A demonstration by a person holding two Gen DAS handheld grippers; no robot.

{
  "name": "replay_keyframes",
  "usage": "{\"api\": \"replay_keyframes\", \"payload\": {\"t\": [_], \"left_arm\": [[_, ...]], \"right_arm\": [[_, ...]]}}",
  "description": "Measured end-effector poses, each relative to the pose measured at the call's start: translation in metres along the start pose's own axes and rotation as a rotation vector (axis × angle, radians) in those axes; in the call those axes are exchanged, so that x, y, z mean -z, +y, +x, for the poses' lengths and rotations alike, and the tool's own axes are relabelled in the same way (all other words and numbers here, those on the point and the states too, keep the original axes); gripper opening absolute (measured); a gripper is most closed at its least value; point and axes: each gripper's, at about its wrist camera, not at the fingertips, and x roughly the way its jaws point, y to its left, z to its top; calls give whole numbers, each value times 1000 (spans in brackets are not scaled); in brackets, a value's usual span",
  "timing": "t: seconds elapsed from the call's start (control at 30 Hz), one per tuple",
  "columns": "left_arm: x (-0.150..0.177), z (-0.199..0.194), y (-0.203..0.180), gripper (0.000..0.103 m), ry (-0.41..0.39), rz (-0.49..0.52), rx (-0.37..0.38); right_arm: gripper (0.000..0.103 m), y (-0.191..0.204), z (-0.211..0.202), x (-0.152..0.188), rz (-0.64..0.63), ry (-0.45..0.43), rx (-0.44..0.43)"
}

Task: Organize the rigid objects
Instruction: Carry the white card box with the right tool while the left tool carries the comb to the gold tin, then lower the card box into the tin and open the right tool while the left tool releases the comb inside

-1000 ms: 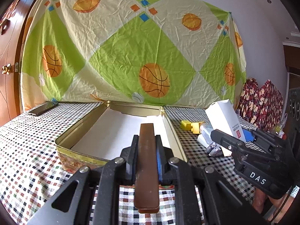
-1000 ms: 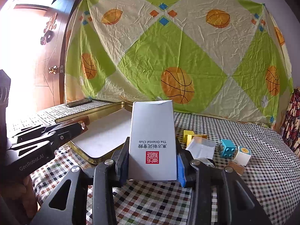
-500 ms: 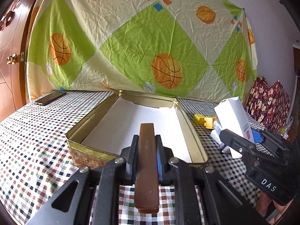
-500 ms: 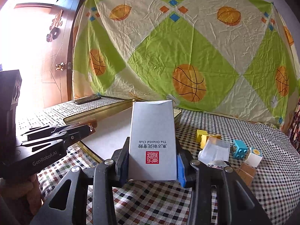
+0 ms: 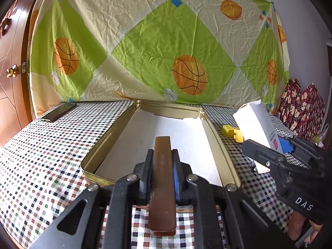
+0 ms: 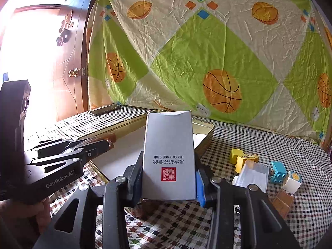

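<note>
So we've got both hands loaded: the left hand-held gripper [image 5: 162, 166] is clamped tight on a thin brown bar [image 5: 162, 178], poking out over the near end of the open gold tin [image 5: 215, 134], and the right hand-held gripper [image 6: 169, 178] is squeezing a white carton [image 6: 169, 155] just off the tin's right side. The tin looks empty apart from its white liner. Main worry for us: the bar is narrow and held edge-on, so it could twist or slip when lowered. The carton is tall and could clip the rim or crowd the other gripper. Toy blocks [image 6: 278, 171] wait on the checkered tabletop [image 6: 290, 207].
</note>
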Motion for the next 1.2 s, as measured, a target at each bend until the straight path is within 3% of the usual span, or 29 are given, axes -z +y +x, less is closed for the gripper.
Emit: {"api": "replay_keyframes", "payload": {"t": [0.23, 0.73, 1.2], "left_arm": [[-10, 9, 6, 14, 39, -3, 14], [-48, 32, 8, 14, 43, 89, -35], [-73, 67, 15, 14, 131, 105, -36]], "right_arm": [[43, 3, 9, -15, -44, 2, 18], [43, 9, 51, -40, -95, 33, 30], [43, -4, 93, -52, -78, 106, 9]]}}
